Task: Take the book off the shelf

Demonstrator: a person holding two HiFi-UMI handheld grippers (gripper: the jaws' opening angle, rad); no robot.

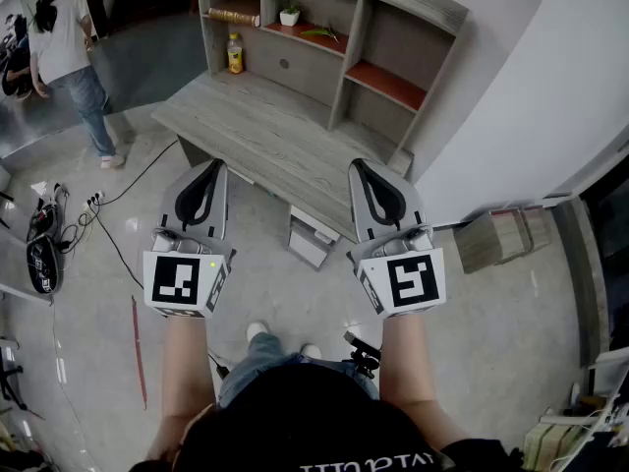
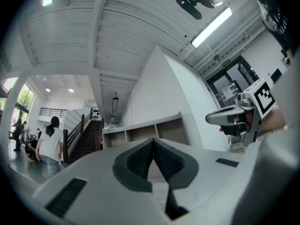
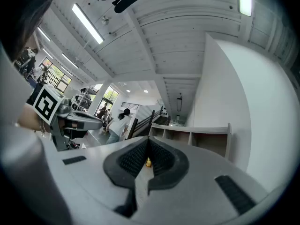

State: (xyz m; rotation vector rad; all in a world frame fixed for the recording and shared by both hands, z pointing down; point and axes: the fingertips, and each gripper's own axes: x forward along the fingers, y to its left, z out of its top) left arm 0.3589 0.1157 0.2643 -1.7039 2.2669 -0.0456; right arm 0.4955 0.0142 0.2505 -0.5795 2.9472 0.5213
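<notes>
- My left gripper [image 1: 210, 168] hangs over the front edge of the desk [image 1: 265, 136]. Its two fingers are pressed together, and nothing is between them.
- My right gripper [image 1: 363, 169] hangs over the front right part of the desk. Its fingers are pressed together too, and they hold nothing.
- The shelf [image 1: 339, 62] stands up along the back of the desk.
- The book [image 1: 234, 14] lies flat in the shelf's top box, above the back left corner of the desk. It is well apart from both my grippers.
- A yellow bottle [image 1: 235, 55] stands on the desk at the back left, just below the book.
- A little plant pot [image 1: 289, 15] sits in the next box, over the back of the desk.
- A person [image 1: 67, 52] in a white top stands on the floor, well off to the left of the desk.
</notes>
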